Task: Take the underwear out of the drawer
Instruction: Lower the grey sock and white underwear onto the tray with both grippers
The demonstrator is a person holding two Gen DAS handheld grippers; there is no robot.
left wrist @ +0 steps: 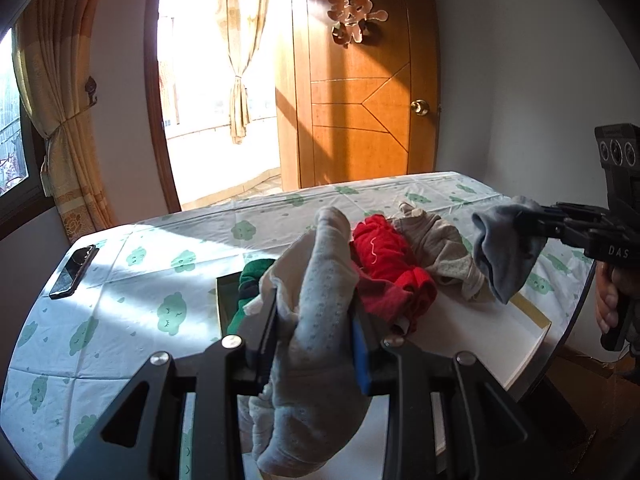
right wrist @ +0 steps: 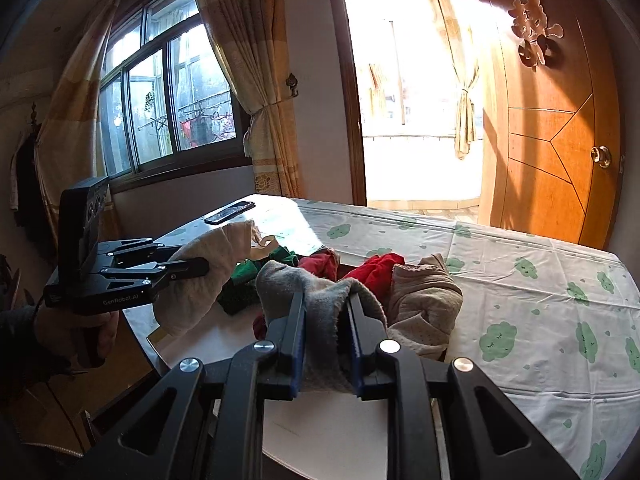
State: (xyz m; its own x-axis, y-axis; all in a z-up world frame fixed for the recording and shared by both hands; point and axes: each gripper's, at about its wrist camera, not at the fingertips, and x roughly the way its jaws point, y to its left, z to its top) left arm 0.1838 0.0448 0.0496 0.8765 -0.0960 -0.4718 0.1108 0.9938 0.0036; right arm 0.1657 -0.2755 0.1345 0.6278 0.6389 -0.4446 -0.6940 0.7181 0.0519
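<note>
My left gripper (left wrist: 314,312) is shut on a pale grey dotted underwear piece (left wrist: 320,320), held above the white drawer (left wrist: 480,344); it also shows in the right wrist view (right wrist: 200,268) with the cream garment (right wrist: 200,276). My right gripper (right wrist: 324,312) is shut on a grey-blue underwear piece (right wrist: 320,300), seen in the left wrist view (left wrist: 504,248) hanging over the drawer's right end. Red (left wrist: 384,264), beige (left wrist: 440,248) and green (left wrist: 252,280) garments lie in the drawer.
The drawer rests on a table with a white cloth printed with green clouds (left wrist: 120,300). A black phone (left wrist: 74,266) lies at the table's far left corner. A wooden door (left wrist: 360,100) and a bright doorway stand behind.
</note>
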